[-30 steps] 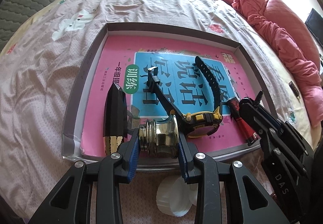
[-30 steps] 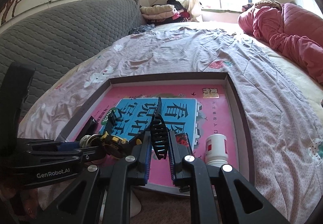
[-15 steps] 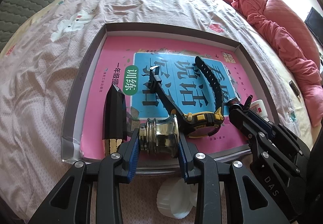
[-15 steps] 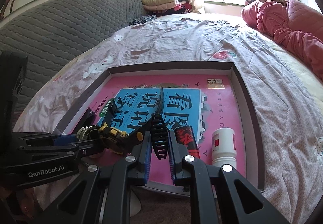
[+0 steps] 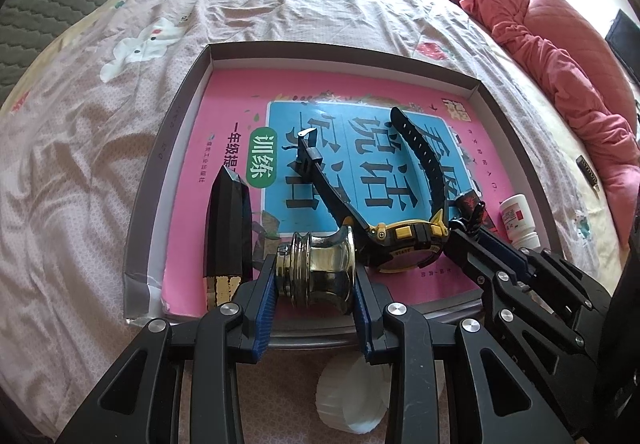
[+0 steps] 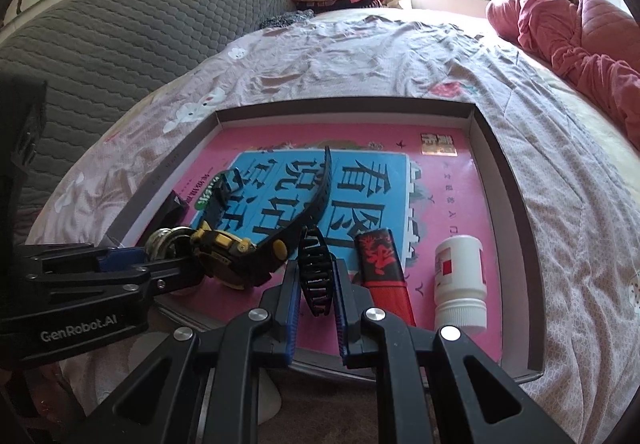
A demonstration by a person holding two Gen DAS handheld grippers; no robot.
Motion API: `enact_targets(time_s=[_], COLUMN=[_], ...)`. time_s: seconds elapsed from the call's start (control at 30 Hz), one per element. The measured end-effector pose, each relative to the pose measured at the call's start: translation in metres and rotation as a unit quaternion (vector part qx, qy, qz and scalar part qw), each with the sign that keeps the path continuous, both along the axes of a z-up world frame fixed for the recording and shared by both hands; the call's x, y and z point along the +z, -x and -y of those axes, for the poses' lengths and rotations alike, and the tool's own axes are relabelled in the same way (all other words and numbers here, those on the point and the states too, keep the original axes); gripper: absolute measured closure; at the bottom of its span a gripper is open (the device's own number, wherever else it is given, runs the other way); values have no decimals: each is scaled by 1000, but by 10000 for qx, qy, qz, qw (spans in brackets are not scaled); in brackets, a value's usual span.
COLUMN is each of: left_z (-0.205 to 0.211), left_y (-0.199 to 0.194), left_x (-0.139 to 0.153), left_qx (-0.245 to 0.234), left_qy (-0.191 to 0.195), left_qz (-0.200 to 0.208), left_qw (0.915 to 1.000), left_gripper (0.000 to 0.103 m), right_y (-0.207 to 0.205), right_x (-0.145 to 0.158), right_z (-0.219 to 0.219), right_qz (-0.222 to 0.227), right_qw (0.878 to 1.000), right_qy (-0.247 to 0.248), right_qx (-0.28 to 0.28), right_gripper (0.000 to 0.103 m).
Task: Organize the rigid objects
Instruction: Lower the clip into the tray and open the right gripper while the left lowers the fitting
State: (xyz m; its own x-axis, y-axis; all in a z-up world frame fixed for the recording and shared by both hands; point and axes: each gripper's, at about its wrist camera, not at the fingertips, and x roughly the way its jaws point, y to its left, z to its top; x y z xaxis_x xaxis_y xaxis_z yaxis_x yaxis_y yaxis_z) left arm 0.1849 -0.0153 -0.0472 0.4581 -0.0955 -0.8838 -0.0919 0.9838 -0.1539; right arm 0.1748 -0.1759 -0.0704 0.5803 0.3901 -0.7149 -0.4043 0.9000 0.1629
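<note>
A grey shallow box (image 5: pixel 168 147) lies on the bed with a pink book (image 5: pixel 236 111) inside. My left gripper (image 5: pixel 316 276) is shut on a brass spool-shaped object (image 5: pixel 320 268) at the box's near edge. Left of it lies a black pointed crystal (image 5: pixel 228 228). A black and yellow watch (image 5: pixel 400 240) lies just right of the spool. My right gripper (image 6: pixel 316 284) is shut on a black hair claw clip (image 6: pixel 316 276) over the near part of the book. A red and black lighter (image 6: pixel 380 264) and a white pill bottle (image 6: pixel 460 280) lie to its right.
The box sits on a wrinkled pink bedsheet (image 5: pixel 80 123). A pink quilt (image 5: pixel 560 43) is heaped at the far right. A grey padded headboard (image 6: pixel 120 27) runs along the left. A white paper cup (image 5: pixel 352 396) lies below the box's near edge.
My right gripper with the clip has moved forward and down over the book, closer to the watch. My left gripper holds the brass spool in the same place.
</note>
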Motion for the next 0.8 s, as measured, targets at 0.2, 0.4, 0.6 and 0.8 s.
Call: enact_targets(time_s=[0.2,0.4,0.6,0.8], left_z=[0,2,4,7], left_y=[0,0,1,2], left_x=[0,-1,-1,1], left_qx=[-60,-78,-81,-97], left_qy=[-47,-112,-143,-234], left_qz=[-30,-67,-73,-67], left_qw=[10000,9999,9998,9997], left_gripper=[69,69,69,69], right_y=[-2,-3,-3,-5], right_x=[-1,-1,-1,-1], right_z=[-2,-2,-2,0], right_qz=[-55,-91,-111,-137], right_qw=[10000,9999,9999,9999], right_qy=[61,52,39,52], right_qx=[43,53,56,-11], right_gripper=[87,87,87,87])
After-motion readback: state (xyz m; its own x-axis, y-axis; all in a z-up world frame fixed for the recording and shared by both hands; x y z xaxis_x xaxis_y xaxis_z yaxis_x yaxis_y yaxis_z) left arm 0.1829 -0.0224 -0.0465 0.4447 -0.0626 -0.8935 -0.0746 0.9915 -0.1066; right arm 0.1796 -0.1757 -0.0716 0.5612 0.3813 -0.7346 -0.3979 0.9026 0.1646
